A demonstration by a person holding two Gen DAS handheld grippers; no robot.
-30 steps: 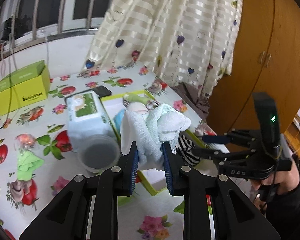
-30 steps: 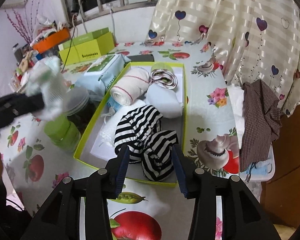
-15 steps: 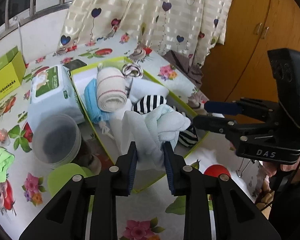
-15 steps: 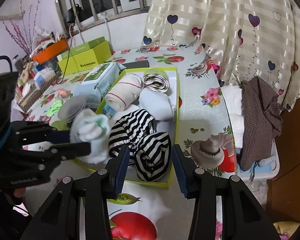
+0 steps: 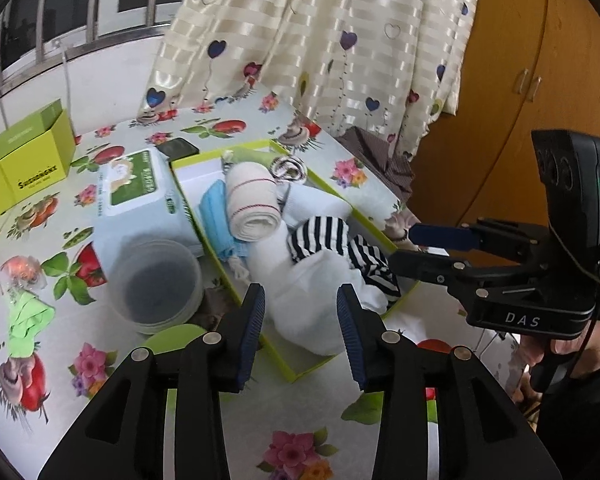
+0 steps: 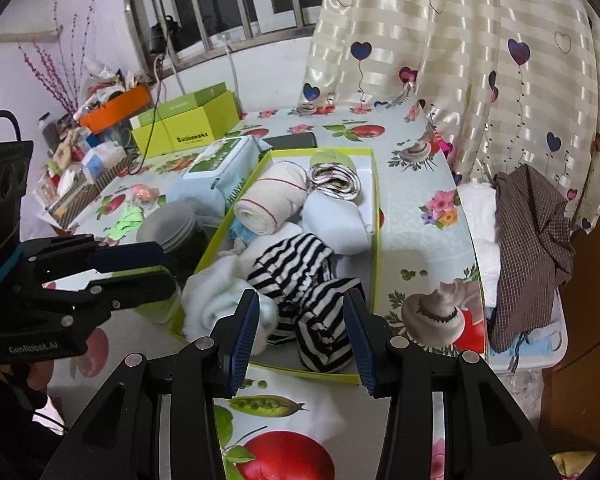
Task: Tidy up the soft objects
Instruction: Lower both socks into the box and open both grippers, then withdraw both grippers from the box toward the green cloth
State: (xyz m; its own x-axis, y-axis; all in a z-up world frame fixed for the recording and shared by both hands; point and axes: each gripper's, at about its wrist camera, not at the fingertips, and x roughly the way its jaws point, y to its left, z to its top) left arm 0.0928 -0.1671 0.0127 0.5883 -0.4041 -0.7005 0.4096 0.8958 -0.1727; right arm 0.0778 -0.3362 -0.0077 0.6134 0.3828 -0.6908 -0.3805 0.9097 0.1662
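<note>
The green tray (image 6: 376, 216) is packed: a striped bundle (image 6: 300, 268) and white cloth (image 6: 216, 300) fill its near end, and a rolled bandage (image 6: 268, 204) crowds the far end. To its left, a wipes pack (image 6: 220, 172) and stacked bowls (image 6: 168, 224) hem it in. To the right, bare tablecloth (image 6: 424, 248) runs alongside.

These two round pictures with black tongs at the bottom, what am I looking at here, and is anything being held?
Each picture comes from a camera on a hand-held gripper, looking along its two fingers. One shows the left gripper, the other the right gripper. Both stand open and hold nothing. On the flowery tablecloth sits a green box of soft things: a white towel at its near end, a striped cloth, and a rolled bandage. Beside it lie a wipes pack and a plastic tub.
</note>
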